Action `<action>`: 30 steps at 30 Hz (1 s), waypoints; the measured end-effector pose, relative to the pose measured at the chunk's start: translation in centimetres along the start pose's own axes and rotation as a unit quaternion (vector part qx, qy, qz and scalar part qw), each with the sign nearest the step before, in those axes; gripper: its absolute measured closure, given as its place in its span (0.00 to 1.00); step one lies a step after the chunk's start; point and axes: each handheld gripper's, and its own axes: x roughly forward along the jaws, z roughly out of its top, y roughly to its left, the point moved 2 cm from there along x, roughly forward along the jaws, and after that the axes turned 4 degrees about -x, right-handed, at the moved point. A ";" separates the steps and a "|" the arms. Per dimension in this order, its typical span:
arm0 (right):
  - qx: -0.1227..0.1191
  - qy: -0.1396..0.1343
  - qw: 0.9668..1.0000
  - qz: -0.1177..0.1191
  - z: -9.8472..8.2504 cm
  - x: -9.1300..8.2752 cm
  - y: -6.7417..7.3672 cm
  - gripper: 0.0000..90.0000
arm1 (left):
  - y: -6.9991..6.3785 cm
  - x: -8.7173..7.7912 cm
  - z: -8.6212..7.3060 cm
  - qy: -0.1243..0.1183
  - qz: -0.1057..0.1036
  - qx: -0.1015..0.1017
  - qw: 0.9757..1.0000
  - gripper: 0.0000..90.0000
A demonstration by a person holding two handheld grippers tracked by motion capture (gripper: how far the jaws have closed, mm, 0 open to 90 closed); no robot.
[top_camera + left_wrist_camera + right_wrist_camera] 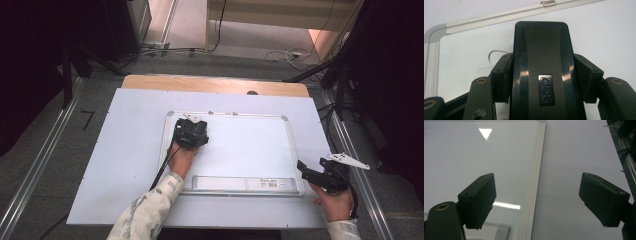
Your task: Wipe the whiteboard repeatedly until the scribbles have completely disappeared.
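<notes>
A: Nearest the person, what shows?

B: At five o'clock, the right gripper [306, 170] sits off the whiteboard's [250, 150] right edge, above the white table cover [125, 165]. In the right gripper view its jaws stand wide apart with nothing between them, and the board's frame [534, 182] runs up between them.

A: And the tray?

B: At six o'clock the whiteboard's pen tray [240, 183] lies along its near edge.

A: Farther out?

B: At ten o'clock on the board, the left gripper [191, 134] is clamped on a black board eraser [541, 75], pressed flat on the white surface. A faint curved pen mark [495, 53] lies just beside it.
</notes>
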 end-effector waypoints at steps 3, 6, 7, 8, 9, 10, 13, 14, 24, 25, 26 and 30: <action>0.000 0.001 1.000 0.000 0.0 0.0 0.1 0.14 | -0.7 -0.4 -0.5 0.000 -0.005 0.008 1.000 0.45; -0.003 0.001 1.000 0.000 0.0 0.1 0.1 0.14 | -1.0 -0.8 -0.9 0.001 -0.006 0.016 1.000 0.45; -0.004 0.000 1.000 0.001 0.0 0.1 0.2 0.14 | -1.1 -0.9 -1.1 0.001 -0.006 0.017 1.000 0.45; -0.004 0.000 1.000 0.000 0.0 0.1 0.2 0.14 | -1.0 -0.9 -1.1 -0.001 -0.007 0.017 1.000 0.45; -0.005 0.000 1.000 0.001 0.0 0.1 0.2 0.14 | -0.9 -1.0 -1.2 0.001 -0.007 0.017 1.000 0.45; -0.005 0.000 1.000 0.001 0.0 0.1 0.2 0.14 | -0.8 -1.1 -1.2 -0.001 -0.008 0.018 1.000 0.45; -0.002 0.001 1.000 0.000 0.0 0.0 0.2 0.14 | 0.1 -1.0 -1.2 -0.004 -0.004 0.011 1.000 0.45; -0.002 0.001 1.000 0.000 0.0 0.0 0.2 0.14 | 0.4 -1.0 -1.1 -0.004 -0.001 0.008 1.000 0.45; -0.003 0.000 1.000 0.001 -0.1 -0.1 0.1 0.14 | 4.9 -0.6 -0.3 -0.011 0.038 -0.025 0.999 0.45; -0.003 0.000 1.000 0.000 -0.1 -0.1 0.1 0.14 | 5.3 -0.5 -0.1 -0.010 0.042 -0.030 0.999 0.45; -0.003 0.000 1.000 0.000 -0.1 -0.1 0.1 0.14 | 5.6 -0.3 0.0 -0.012 0.046 -0.035 0.998 0.45; -0.002 0.000 1.000 0.000 -0.1 -0.1 0.1 0.14 | 6.0 0.2 0.6 -0.012 0.053 -0.041 0.998 0.45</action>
